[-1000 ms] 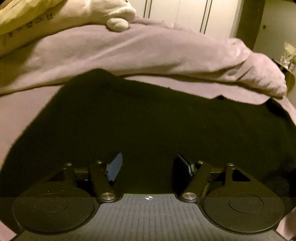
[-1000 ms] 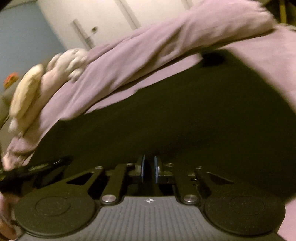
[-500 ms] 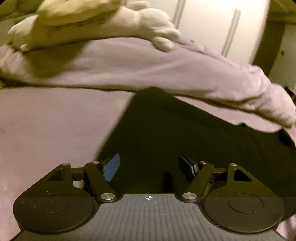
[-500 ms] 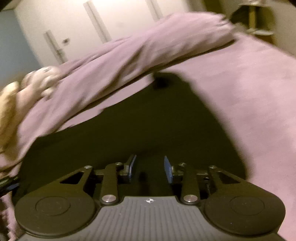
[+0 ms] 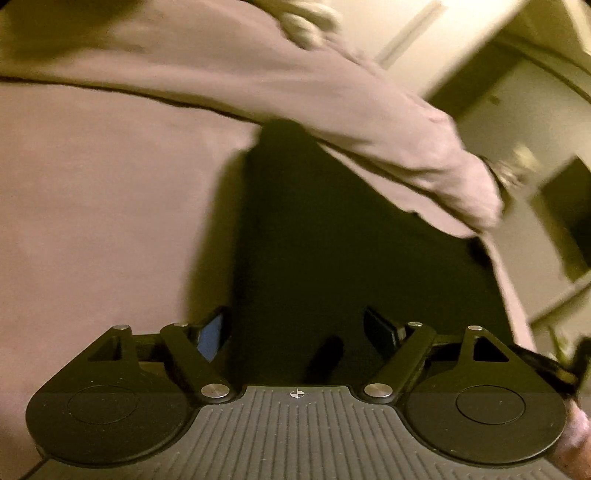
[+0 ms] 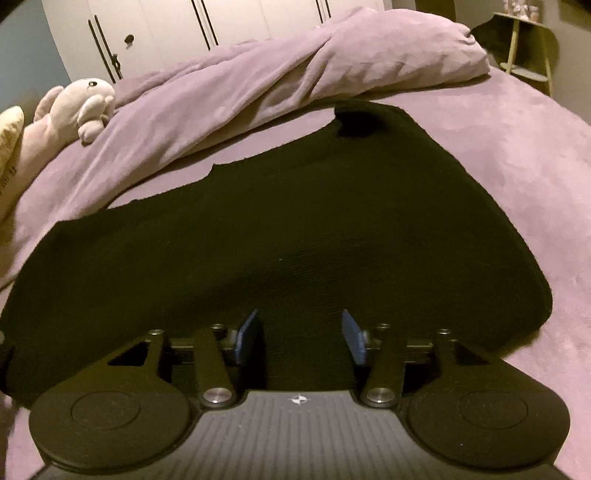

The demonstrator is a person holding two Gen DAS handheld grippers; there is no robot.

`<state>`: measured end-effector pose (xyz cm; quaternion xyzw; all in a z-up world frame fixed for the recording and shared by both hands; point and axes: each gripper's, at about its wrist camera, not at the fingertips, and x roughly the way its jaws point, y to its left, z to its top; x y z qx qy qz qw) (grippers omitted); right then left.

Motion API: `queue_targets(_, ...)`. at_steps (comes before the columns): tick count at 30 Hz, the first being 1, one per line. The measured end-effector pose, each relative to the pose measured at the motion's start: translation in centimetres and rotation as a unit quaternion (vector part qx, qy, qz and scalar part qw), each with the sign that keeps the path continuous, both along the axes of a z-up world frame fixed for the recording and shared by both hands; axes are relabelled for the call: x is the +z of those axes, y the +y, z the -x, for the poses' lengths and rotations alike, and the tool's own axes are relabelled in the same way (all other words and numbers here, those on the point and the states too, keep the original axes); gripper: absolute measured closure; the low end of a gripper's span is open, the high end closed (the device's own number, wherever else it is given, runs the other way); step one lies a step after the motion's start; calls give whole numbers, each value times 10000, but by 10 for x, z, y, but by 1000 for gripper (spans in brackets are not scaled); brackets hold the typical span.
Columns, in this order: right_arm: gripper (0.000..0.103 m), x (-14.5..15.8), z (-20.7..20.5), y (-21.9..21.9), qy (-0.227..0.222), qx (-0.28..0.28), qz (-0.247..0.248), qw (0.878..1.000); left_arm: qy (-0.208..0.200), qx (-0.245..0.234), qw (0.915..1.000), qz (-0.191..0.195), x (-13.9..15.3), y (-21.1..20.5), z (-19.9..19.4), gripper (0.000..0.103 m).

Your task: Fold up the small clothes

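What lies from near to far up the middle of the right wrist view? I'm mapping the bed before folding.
right gripper → black garment → purple sheet → bunched duvet → white wardrobe doors

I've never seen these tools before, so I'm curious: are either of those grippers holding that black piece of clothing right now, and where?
Nothing is held. Both the left gripper and the right gripper are open above the black garment, with nothing between their fingers.
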<state>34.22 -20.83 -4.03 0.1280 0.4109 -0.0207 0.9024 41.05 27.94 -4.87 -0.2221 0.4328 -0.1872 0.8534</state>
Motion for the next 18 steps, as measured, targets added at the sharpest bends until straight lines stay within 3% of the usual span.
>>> queue_targets(2, 51, 4, -1, 9, -7, -137, 48, 9999, 50, -401, 9991, -144, -2, -7, -2, 27)
queue_targets(3, 51, 7, 0, 13, -34, -208, -3, 9998, 91, -600, 9973, -403, -5, -11, -2, 37)
queue_targets(5, 51, 13, 4, 26, -106, -265, -124, 9995, 199, -840, 9924, -881, -15, -16, 3, 43)
queue_targets(7, 51, 16, 7, 45, -158, -121, -103, 9997, 150, -846, 9923, -888, -19, -11, 11, 46)
queue_targets(9, 51, 15, 9, 63, -137, 108, -2, 9998, 93, -761, 9937, -821, -18, -6, 17, 57)
queue_targets(12, 51, 9, 9, 89, 69, 401, 148, 9991, -12, -730, 9941, -799, -18, 0, 24, 64)
queue_targets(16, 51, 8, 9, 105, 183, 583, 465, 9971, 24, -609, 9951, -784, -18, 9, 25, 62)
queue_targets(17, 51, 9, 9, 107, 190, 612, 507, 9967, 80, -463, 9957, -800, -17, 14, 26, 56)
queue_targets(18, 51, 10, 10, 108, 192, 644, 549, 9962, 126, -298, 9961, -823, -15, 19, 28, 42)
